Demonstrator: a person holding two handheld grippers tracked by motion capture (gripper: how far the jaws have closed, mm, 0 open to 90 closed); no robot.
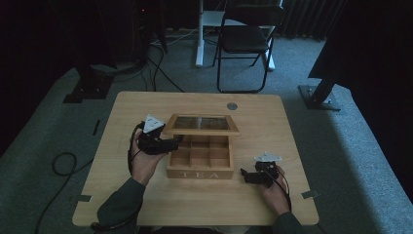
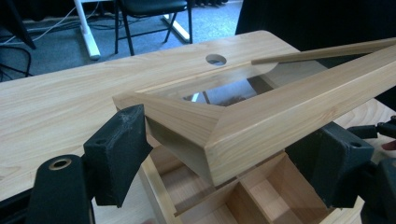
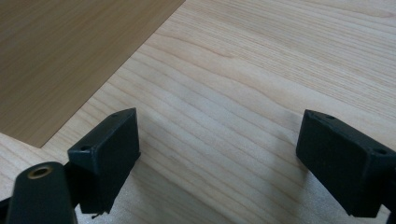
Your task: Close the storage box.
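Observation:
A wooden tea box (image 1: 199,173) marked TEA stands mid-table, its several compartments (image 2: 261,196) bare. Its glass-paned lid (image 1: 201,124) is raised off the box, hinged at the back. My left gripper (image 1: 173,144) is at the lid's front left corner. In the left gripper view the jaws (image 2: 229,128) straddle that corner of the lid (image 2: 289,107), pads against its side and front edge. My right gripper (image 1: 246,175) rests low on the table to the right of the box, open, with only bare tabletop between its jaws (image 3: 219,126). The box's side wall (image 3: 70,51) shows beside it.
The light wood table (image 1: 146,204) has a round cable hole (image 1: 232,106) behind the box. A black folding chair (image 1: 246,39) stands on the carpet beyond the table. A cable loop (image 1: 63,163) lies on the floor at the left.

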